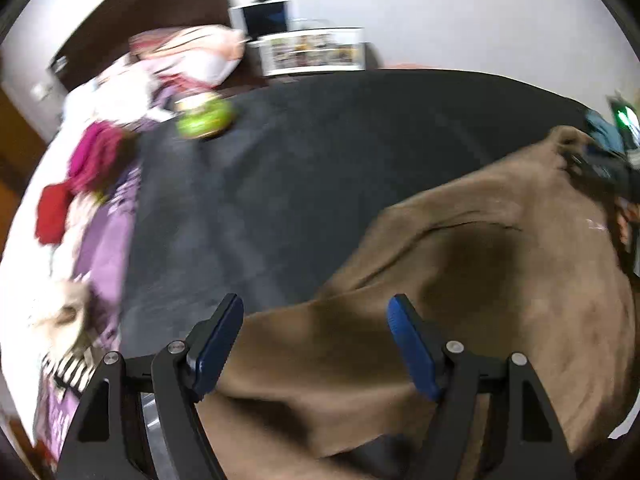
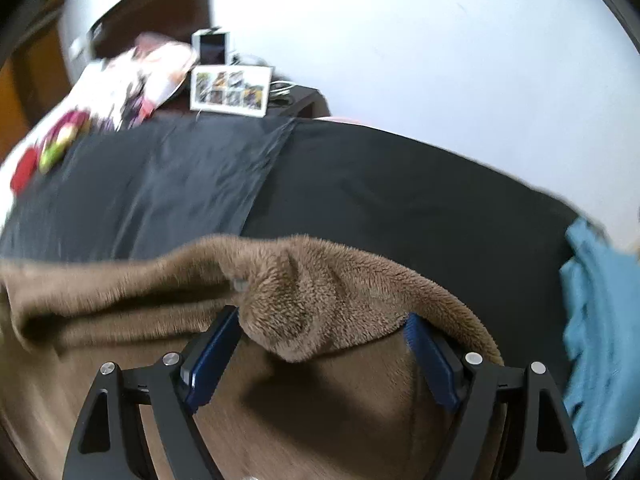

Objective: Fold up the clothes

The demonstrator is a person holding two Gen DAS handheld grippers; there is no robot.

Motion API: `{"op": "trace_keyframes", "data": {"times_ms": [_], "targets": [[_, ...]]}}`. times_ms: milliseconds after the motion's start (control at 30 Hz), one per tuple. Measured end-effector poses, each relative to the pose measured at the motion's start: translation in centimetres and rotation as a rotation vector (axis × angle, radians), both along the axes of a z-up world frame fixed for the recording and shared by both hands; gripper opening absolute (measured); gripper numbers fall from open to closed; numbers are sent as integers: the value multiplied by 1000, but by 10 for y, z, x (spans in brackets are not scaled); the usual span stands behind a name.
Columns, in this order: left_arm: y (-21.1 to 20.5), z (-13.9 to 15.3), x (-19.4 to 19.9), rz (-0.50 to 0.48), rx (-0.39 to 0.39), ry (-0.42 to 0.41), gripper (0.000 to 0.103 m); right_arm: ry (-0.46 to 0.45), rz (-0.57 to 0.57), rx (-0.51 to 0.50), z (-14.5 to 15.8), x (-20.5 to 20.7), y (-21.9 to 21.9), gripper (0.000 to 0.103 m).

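Two grippers angled downward over brown fleece garment (image 2: 328,292) spread on dark sheet (image 1: 320,152). Left gripper (image 1: 316,328): jaws wide apart, nothing pinched, fleece below. Right gripper (image 2: 324,340): jaws wide, bunched fleece fold lying between pads, grip unclear. Teal cloth (image 2: 600,340) seen at right, clearest from right wrist.

A home bedroom: a bed under a dark sheet (image 1: 304,168), heaped laundry (image 1: 100,160), and a pillow (image 1: 192,56).

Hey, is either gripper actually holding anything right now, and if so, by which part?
Neither. The left gripper and right gripper are open above the brown fleece garment; its bunched fold lies between the right fingers unclamped.
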State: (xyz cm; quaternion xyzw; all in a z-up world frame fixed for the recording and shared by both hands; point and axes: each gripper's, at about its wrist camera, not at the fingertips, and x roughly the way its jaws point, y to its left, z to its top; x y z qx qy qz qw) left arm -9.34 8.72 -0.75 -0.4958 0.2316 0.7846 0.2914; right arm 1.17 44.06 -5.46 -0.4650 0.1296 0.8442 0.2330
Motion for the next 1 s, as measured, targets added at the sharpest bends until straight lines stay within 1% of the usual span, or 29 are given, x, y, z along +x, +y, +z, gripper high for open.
{"op": "trace_keyframes", "data": {"times_ms": [67,167,233,333,400,433,500,567,667,733,833,933,1000], "targets": [[29,-10,6,-55,16,-19,79,26,-64,-78,-1,-10,5,84],[74,-23,7,-120,16,-17,79,55,-120,-150,-1,-12,11,84],[101,-30,4,-151,14,-13,79,64,-115,-161,-1,-12,10,84],[133,-35,-15,-131,14,15,79,74,-73,-168,-8,-21,9,84],[145,-35,-35,-80,24,36,79,91,-25,-168,0,-16,4,84],[148,-34,-46,-48,38,37,79,102,0,-162,4,-15,1,84],[151,-32,-66,20,76,30,79,108,75,-117,19,2,-16,84],[151,-31,-83,64,115,12,79,81,156,-51,23,6,-36,84],[154,-33,-94,64,119,7,79,26,279,43,25,7,-67,84],[152,-34,-93,52,115,6,79,-17,318,75,16,-2,-78,84],[147,-33,-89,40,132,-5,79,-56,282,98,0,-19,-77,84],[137,-25,-80,22,157,-7,79,-45,221,63,-6,-33,-62,84],[131,-21,-72,3,170,-11,79,-63,186,58,-12,-47,-51,84]]}}
